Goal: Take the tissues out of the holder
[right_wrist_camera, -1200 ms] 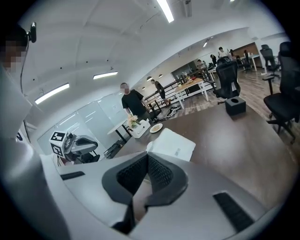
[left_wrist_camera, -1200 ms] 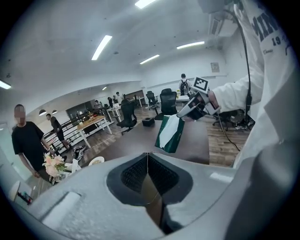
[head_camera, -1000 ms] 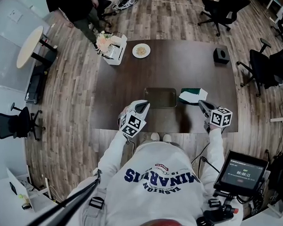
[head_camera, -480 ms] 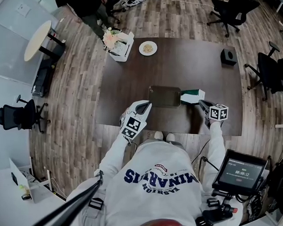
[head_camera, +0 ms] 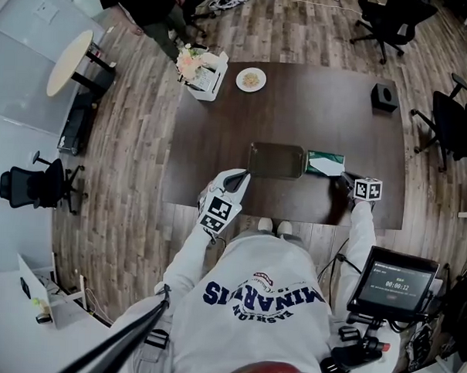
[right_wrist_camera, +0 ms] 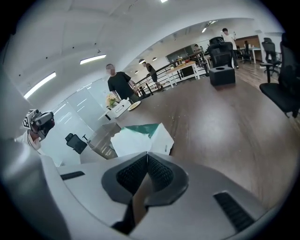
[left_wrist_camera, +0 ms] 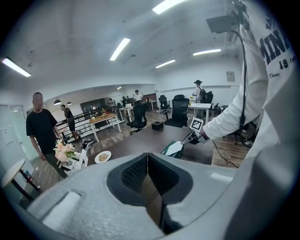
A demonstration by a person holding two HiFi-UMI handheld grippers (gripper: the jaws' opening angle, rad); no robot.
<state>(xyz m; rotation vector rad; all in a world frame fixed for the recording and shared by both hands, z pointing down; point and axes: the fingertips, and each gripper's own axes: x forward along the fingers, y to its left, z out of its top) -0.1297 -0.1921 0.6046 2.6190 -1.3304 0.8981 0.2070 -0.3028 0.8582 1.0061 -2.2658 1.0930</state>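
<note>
A clear, box-shaped holder (head_camera: 277,160) lies on the dark table (head_camera: 299,107) near its front edge. A green and white tissue pack (head_camera: 326,163) lies against the holder's right end; whether its end sits inside I cannot tell. My right gripper (head_camera: 344,180) is shut with nothing in it, low over the table just right of and in front of the pack. In the right gripper view the pack (right_wrist_camera: 143,137) lies just beyond the shut jaws, the holder (right_wrist_camera: 101,136) to its left. My left gripper (head_camera: 238,177) is shut and empty, in front of the holder's left end.
A black tissue box (head_camera: 384,97) stands at the far right of the table. A plate (head_camera: 251,79) and a white box with flowers (head_camera: 200,67) sit at the far left. Office chairs (head_camera: 451,122) ring the table. A person (head_camera: 153,0) stands beyond it.
My right gripper has sunk towards the table and now sits close by the tissue pack. The left gripper has stayed about where it was.
</note>
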